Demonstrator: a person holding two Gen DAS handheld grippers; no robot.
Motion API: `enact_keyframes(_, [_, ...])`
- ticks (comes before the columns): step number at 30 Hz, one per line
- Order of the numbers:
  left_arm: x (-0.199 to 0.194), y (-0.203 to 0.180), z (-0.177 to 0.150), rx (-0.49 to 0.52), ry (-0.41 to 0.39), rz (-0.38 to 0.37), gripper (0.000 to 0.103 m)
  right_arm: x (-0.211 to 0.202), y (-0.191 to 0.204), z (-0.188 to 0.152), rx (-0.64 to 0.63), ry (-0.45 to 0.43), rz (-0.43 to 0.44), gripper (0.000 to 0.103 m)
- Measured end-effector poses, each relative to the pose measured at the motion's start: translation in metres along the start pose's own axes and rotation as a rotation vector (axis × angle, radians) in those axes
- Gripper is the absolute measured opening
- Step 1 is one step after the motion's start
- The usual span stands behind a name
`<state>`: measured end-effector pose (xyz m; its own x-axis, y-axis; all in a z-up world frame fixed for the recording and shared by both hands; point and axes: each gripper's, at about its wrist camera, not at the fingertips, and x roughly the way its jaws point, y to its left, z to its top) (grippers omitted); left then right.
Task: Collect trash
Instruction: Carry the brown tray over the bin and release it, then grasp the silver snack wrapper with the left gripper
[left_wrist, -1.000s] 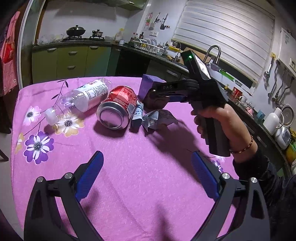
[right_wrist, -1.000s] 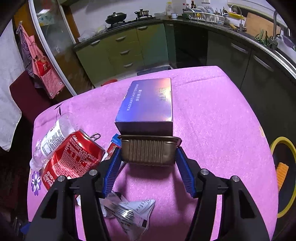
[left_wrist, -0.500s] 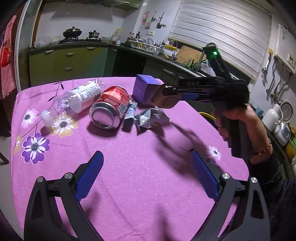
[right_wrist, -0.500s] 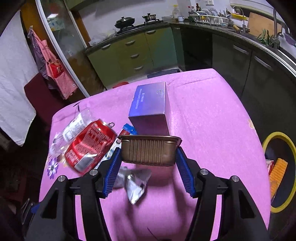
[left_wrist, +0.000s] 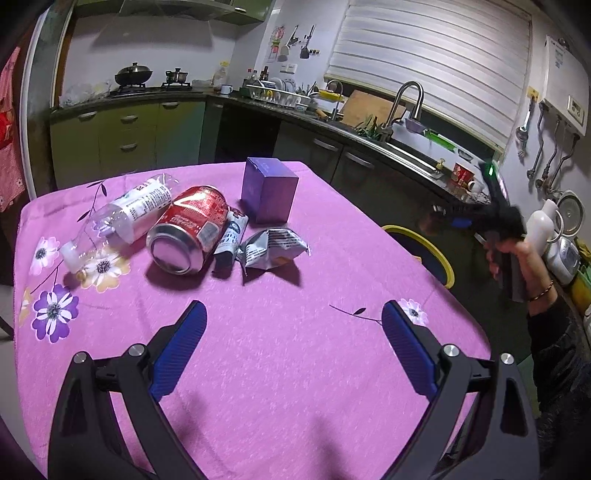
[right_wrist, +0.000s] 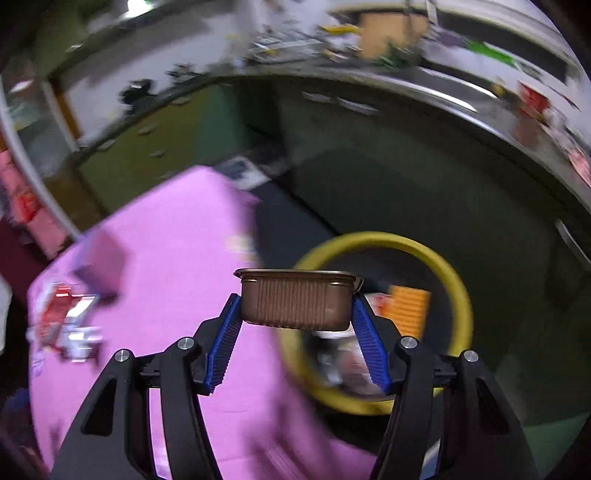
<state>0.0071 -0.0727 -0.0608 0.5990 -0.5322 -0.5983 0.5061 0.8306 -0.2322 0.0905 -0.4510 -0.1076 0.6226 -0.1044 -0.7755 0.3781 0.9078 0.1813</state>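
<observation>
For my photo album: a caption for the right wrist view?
Right hand-held gripper carries a ribbed brown tin toward the yellow-rimmed bin.

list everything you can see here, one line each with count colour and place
table: 1, pink flowered cloth, centre
plastic bottle: 1, clear, lying at table's far left
soda can: 1, red, lying beside the bottle
small packet: 1, blue and white, against the can
snack wrapper: 1, silver, right of the packet
box: 1, purple, behind the wrapper
bin: 1, yellow rim, on floor past table edge
foil tray: 1, brown, held over table edge near bin
left gripper: 1, black with blue pads, open, empty, over table
right gripper: 1, same colours, clamped on tray
hand: 1, holds right gripper
</observation>
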Motion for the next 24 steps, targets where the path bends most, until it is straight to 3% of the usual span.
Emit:
enact_keyframes(5, [0.005, -0.010, 0.003, 0.002, 0.016, 0.019, 0.091, 0.036, -0.051, 0.000, 0.040, 0.043, -0.049, 0.062])
enact_keyframes(7, [0.007, -0.015, 0.004, 0.008, 0.025, 0.027, 0.091, 0.045, -0.059, 0.002, 0.048, 0.048, -0.041, 0.076])
enact_keyframes(11, [0.012, -0.023, 0.005, 0.020, 0.040, 0.033, 0.091, 0.035, -0.070, 0.002, 0.065, 0.005, -0.024, 0.077])
enact_keyframes(20, [0.040, -0.018, 0.028, 0.041, 0.044, 0.041, 0.092, -0.014, -0.041, -0.012, 0.012, -0.066, 0.040, 0.082])
enact_keyframes(24, [0.060, -0.017, 0.042, 0.061, 0.051, 0.006, 0.092, -0.029, -0.031, -0.020, -0.007, -0.088, 0.070, 0.083])
